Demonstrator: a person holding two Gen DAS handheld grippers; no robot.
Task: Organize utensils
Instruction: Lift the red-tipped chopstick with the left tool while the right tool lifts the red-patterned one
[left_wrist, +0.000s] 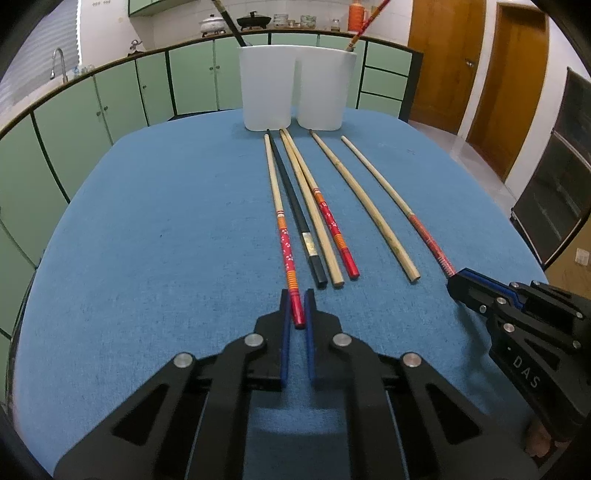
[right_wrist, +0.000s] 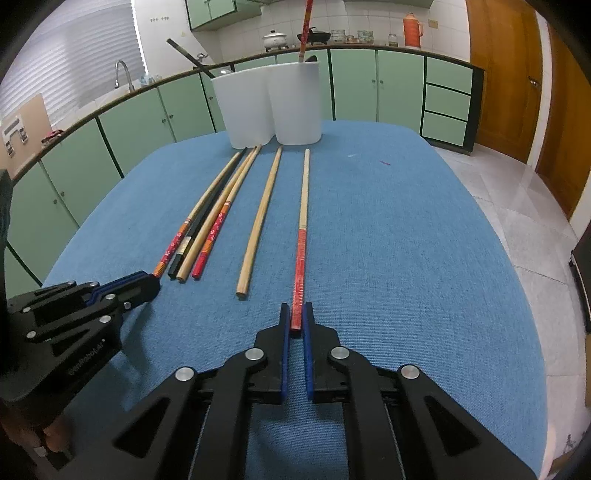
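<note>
**Lead:** Two grips are on right now. Your left gripper (left_wrist: 298, 308) is pinched shut on the red butt end of the long wooden chopstick with the red flowered and orange-banded handle (left_wrist: 283, 242), and your right gripper (right_wrist: 296, 317) is clamped on the red end of the pale chopstick with the plain red handle (right_wrist: 301, 240). Both sticks lie flat on the blue cloth-covered table (left_wrist: 166, 229), running straight ahead from the fingertips toward the white twin-compartment plastic holder (left_wrist: 297, 92).

**Operator:** How will they carry?

**Lead:** Light and stiff, I'd judge, but lacquered handles may be slick. Held at the very end, each long shaft will likely droop or swivel, so keep your wrists steady. Four more sticks lie between your two grippers, including a black square chopstick (left_wrist: 295, 206); avoid nudging them.
</note>
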